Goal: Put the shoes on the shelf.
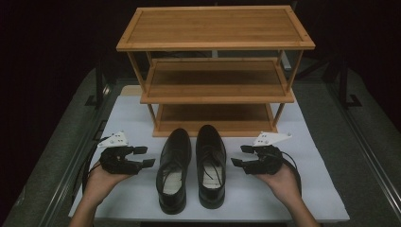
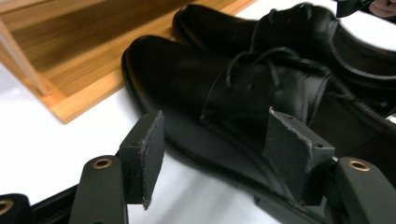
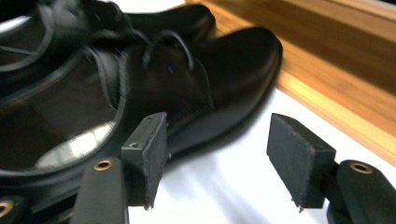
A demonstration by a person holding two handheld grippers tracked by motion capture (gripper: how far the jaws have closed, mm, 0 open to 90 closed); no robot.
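High view showed the left gripper (image 1: 145, 156) at lower left of the frame and the right gripper (image 1: 240, 155) at lower right, each resting in an upturned hand, jaws aimed inward at the pair of shoes between them. Both sets of jaws stood partly open with nothing between the pads, and neither touched a shoe.

The left shoe (image 1: 173, 169) and right shoe (image 1: 211, 164) lay side by side at lower centre on the white mat (image 1: 312, 165), just apart. Their long axes ran from the bottom of the frame toward the top, toes up toward the rack (image 1: 215, 71), heels toward the bottom edge. The toes sat just short of the rack's lowest shelf.

Left gripper view showed its two pads spread apart at the bottom of the frame, bare mat and the side of the near shoe (image 2: 196, 93) behind the gap, the laces at centre right; the rack's base crossed the upper left.

Right gripper view showed its pads likewise parted, the near shoe (image 3: 219, 79) at upper left, blurred, its toe pointing to the upper right toward the rack's edge.
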